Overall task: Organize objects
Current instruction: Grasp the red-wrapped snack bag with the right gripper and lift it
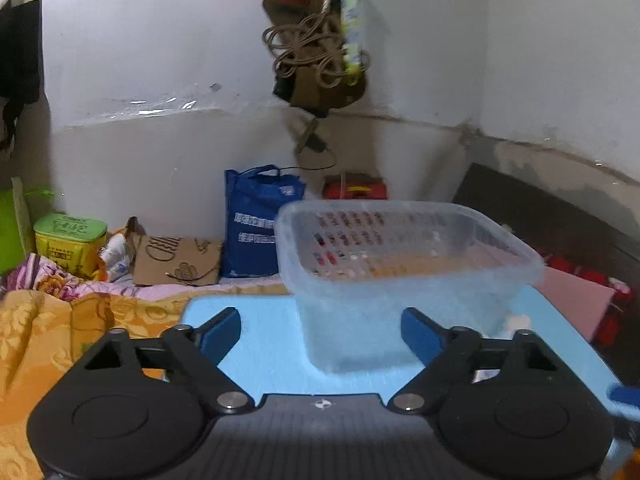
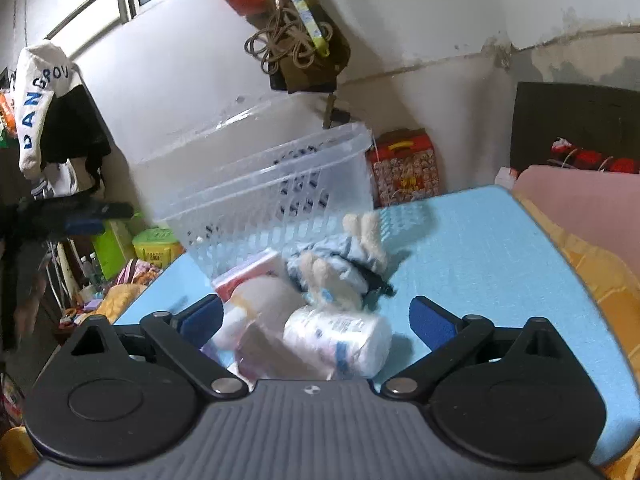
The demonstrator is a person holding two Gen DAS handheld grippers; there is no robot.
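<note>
1. Two tools show, one in each wrist view, and both work over a light blue counter (image 1: 272, 344).
2. The left tool (image 1: 321, 330) has its blue-padded jaws spread apart with nothing between the pads; the pads press on nothing.
3. A clear plastic basket (image 1: 408, 276) with slotted walls sits just ahead of the left tool; its near wall appears behind the right-hand pad, and whether they touch cannot be told.
4. In the left wrist view the basket seems level, and its inside looks bare as far as the blur allows.
5. The right tool (image 2: 316, 322) also has its jaws wide apart, gripping nothing.
6. Between and just ahead of its pads lies a small heap: a white cylindrical roll in a printed wrapper (image 2: 340, 340), a plush toy in pale blue cloth (image 2: 340, 256), and a pink and white packet (image 2: 248, 276).
7. From the right wrist view the same basket (image 2: 264, 196) stands tilted, its open rim leaning toward the left, right behind the heap; whether it rests on the items is unclear.
8. Behind the counter, a blue shopping bag (image 1: 256, 224), a brown cardboard piece (image 1: 176, 260) and a green and yellow tin (image 1: 70, 240) sit against the white wall.
9. A red patterned gift box (image 2: 404, 168) stands by the wall, near the basket in the right wrist view.
10. Coiled brown rope (image 1: 308, 52) hangs from the wall above, and orange floral bedding (image 1: 52, 344) lies left of the counter.
</note>
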